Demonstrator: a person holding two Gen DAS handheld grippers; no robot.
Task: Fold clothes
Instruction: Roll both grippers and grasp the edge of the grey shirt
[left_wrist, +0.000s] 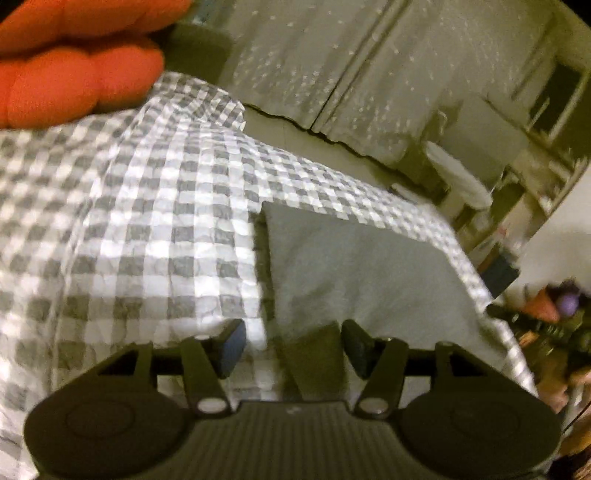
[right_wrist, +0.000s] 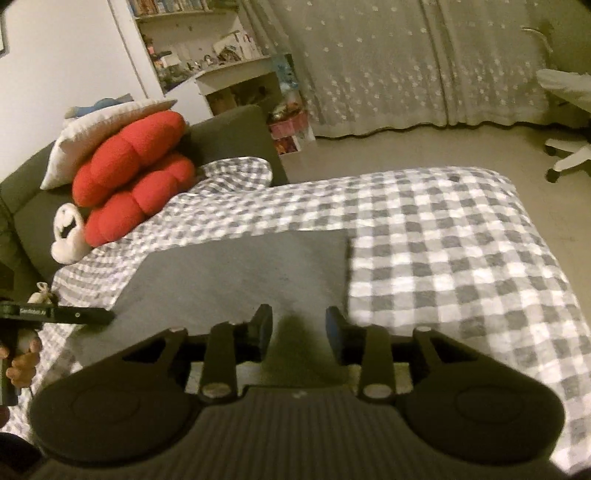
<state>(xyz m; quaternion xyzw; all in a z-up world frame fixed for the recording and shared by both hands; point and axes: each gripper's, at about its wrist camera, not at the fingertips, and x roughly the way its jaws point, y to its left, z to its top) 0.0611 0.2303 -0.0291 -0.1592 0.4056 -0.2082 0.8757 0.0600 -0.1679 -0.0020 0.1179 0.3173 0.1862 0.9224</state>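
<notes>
Both your left gripper (left_wrist: 291, 345) and right gripper (right_wrist: 298, 328) hang with jaws apart over the flat folded grey cloth (right_wrist: 236, 273), which lies on the grey-and-white checked bedspread (right_wrist: 443, 240); the red plush cushion (right_wrist: 136, 173) sits beyond it. The white lettering on the black bar (right_wrist: 55, 314) beside the cloth is too blurred to read.

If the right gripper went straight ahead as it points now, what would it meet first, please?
Most likely the grey cloth lying flat on the checked cover; the open right gripper looks just above it, though depth is unclear.
</notes>
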